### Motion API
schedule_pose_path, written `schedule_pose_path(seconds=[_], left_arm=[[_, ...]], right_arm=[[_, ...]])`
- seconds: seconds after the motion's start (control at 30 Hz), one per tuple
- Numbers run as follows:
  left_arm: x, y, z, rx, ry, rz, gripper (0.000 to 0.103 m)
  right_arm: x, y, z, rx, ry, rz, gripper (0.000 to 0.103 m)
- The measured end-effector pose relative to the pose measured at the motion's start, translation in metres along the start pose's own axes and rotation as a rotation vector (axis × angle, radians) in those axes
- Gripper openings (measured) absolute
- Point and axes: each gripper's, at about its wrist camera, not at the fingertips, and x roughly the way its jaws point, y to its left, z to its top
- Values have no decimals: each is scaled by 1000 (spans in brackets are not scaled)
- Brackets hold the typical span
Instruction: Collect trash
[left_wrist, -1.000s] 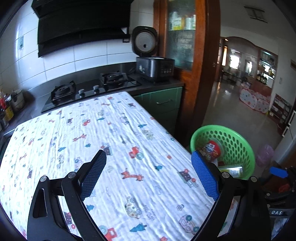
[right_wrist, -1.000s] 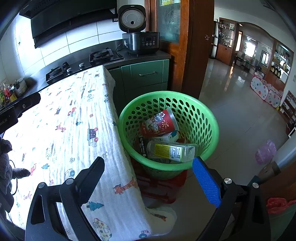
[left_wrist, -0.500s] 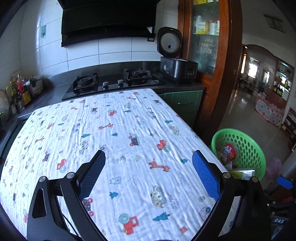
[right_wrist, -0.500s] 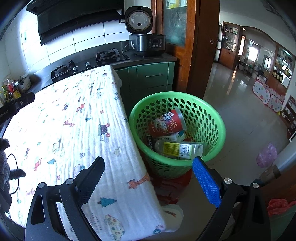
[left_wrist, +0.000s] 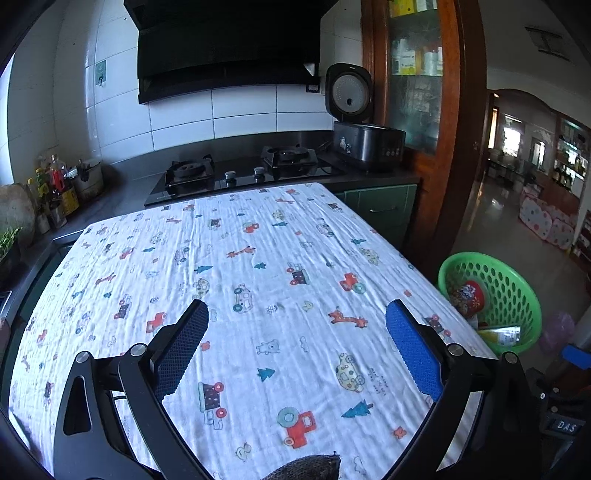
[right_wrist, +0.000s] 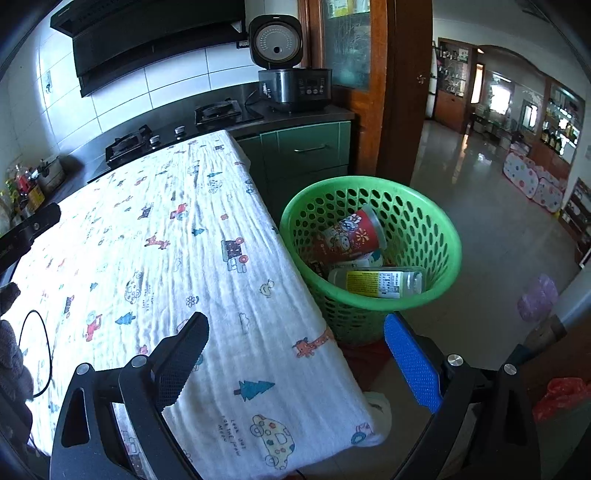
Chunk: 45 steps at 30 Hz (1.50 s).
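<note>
Left hand-held gripper (left_wrist: 297, 321) and right hand-held gripper (right_wrist: 295, 332), both spread and empty, above the cloth-covered bench (right_wrist: 155, 236). Beside the bench, a green basket (right_wrist: 436, 229) holds a red cup (right_wrist: 351, 236) and a bottle (right_wrist: 376, 282).

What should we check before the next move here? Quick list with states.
1. Left gripper open and holding nothing: ok.
2. Right gripper open and holding nothing: ok.
3. Trash left on the tablecloth: none visible, ok; the near edge is hidden behind the grippers, so cannot tell there.
4. Green basket upright beside the table, opening unobstructed: ok.
5. Red cup and bottle lie inside the basket, below the rim: ok.
6. More trash on the floor: cannot tell; a pink bag sits past the basket, but whether it counts is unclear.
</note>
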Motion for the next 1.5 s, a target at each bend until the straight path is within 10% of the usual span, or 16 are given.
schedule_pose_path(seconds=[1.5], left_arm=[[-35,15,-28,24,-35,-2,97]], right_arm=[[-37,24,-14,-8,-106,-10,93]])
